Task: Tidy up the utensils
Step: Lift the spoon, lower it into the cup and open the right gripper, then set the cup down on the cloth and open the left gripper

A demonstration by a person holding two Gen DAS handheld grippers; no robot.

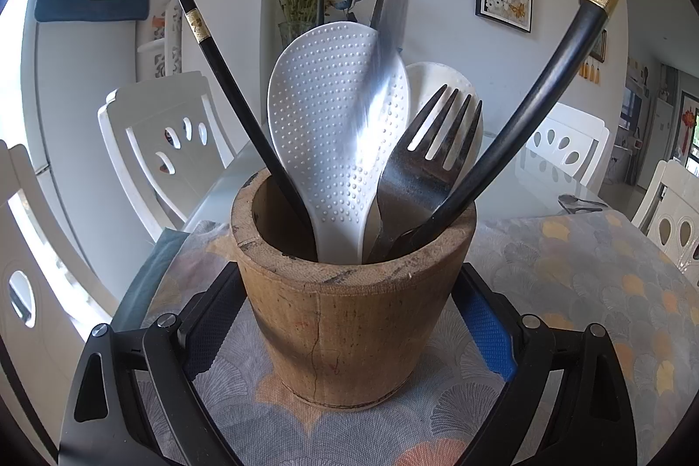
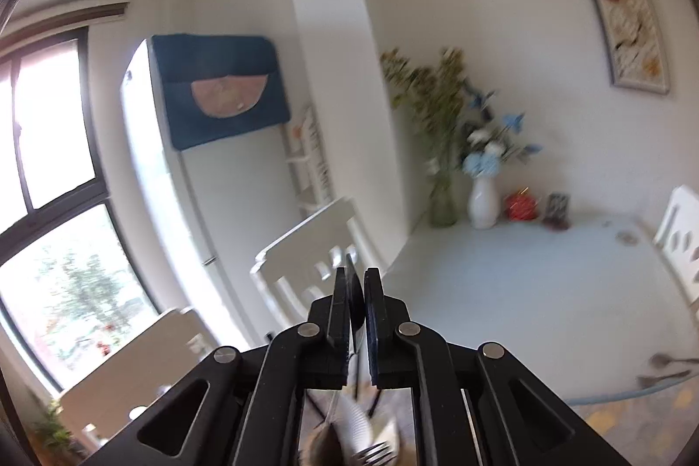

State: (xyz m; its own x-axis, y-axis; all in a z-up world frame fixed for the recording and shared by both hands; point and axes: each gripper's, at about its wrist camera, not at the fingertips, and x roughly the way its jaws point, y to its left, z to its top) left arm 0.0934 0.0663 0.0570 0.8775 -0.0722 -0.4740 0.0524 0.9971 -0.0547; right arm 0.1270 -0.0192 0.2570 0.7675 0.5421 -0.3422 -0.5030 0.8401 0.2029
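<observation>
Left wrist view: left hand-held gripper (image 1: 349, 339) is pinching wooden cup (image 1: 354, 291); right hand-held gripper (image 2: 357, 293), nearly pressed together, is gripping blurred blade (image 1: 384, 51) that may knock fork (image 1: 430, 160) inside cup.

Table (image 1: 541, 177), patterned cloth (image 1: 568, 269), wooden holder (image 1: 349, 326)

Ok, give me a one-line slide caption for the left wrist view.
Left gripper brackets a wooden holder on the table, holding chopsticks, rice paddle and fork.
</observation>
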